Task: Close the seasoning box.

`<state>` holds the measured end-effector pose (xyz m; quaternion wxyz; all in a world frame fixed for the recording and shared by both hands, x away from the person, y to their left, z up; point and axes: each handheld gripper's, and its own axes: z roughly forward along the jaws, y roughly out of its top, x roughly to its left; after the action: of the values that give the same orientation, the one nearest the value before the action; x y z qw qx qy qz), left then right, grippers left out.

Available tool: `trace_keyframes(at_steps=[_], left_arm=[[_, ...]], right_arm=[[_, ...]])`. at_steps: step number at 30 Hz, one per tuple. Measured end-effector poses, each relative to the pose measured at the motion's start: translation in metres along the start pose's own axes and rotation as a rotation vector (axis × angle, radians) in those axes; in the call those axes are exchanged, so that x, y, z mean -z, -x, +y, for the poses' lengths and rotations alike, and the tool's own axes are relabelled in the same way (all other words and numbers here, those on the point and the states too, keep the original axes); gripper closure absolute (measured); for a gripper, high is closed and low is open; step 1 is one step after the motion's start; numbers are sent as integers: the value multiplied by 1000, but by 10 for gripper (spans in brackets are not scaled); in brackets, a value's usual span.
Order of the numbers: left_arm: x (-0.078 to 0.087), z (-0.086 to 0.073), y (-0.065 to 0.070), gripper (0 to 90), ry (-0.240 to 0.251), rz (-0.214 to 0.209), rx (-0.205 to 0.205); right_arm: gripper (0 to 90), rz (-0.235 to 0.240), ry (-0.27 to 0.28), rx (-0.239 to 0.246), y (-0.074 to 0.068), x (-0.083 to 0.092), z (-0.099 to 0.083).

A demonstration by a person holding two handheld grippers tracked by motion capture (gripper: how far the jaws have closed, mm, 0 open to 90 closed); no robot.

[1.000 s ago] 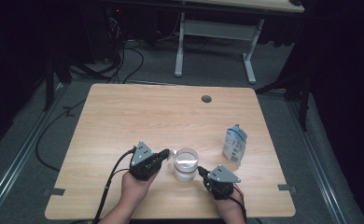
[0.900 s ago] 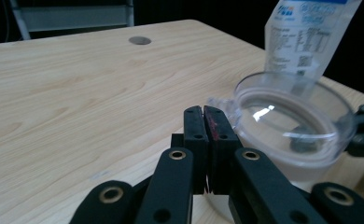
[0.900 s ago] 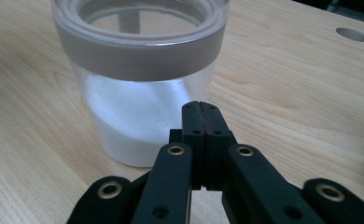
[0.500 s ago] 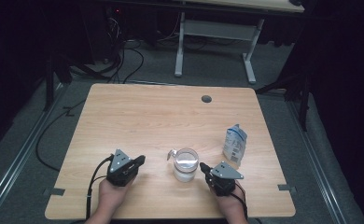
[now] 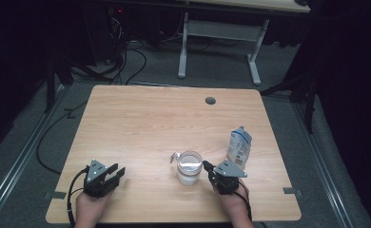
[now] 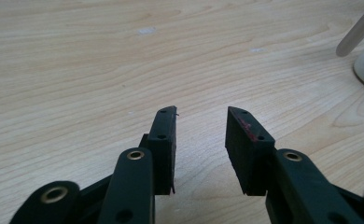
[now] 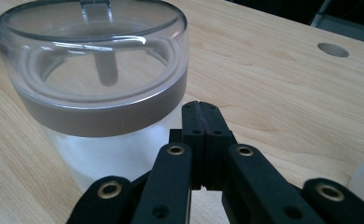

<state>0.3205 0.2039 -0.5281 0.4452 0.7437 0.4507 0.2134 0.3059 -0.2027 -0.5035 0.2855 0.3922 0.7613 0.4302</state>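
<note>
**A:** Where does the jar [image 5: 189, 167] stand?

**B:** On the wooden table [image 5: 141, 123], toward its near edge and somewhat right of the middle; it is a clear jar with a white filling in its lower part, upright; a small stick or spoon handle [image 5: 174, 157] leans out over its rim on the left side; in the right gripper view the jar [image 7: 96, 84] looms close, just left of the jaws.

**A:** And the right gripper [image 5: 207, 166]?

**B:** Its jaws are pressed together with nothing between them, as the right gripper view [image 7: 202, 112] shows plainly; the tips sit right beside the jar's wall on its right side; whether they touch the glass I cannot tell; the person's hand [image 5: 231, 199] holds it from the near edge.

**A:** The left one?

**B:** The left gripper [image 5: 116, 171] lies well apart from the jar, over the near left part of the table; its jaws have just been opening and now stand apart, with only bare wood between them in the left gripper view [image 6: 201, 112]; the jar's base and the stick show at the far right edge of that view.

**A:** Anything else on the table?

**B:** A small white and blue carton [image 5: 239, 147] stands upright just right of the jar, behind the right gripper; a round hole [image 5: 210, 100] sits near the table's far edge.
</note>
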Motion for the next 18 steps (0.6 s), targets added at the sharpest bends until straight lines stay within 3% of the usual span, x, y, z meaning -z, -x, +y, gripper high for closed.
trace_keyframes(at_steps=[8, 18], left_arm=[[-3, 1, 7, 634, -1, -14, -34], [2, 1, 1, 639, 16, -3, -12]], right_arm=[[900, 3, 5, -2, 1, -3, 2], [900, -3, 3, 30, -7, 3, 2]])
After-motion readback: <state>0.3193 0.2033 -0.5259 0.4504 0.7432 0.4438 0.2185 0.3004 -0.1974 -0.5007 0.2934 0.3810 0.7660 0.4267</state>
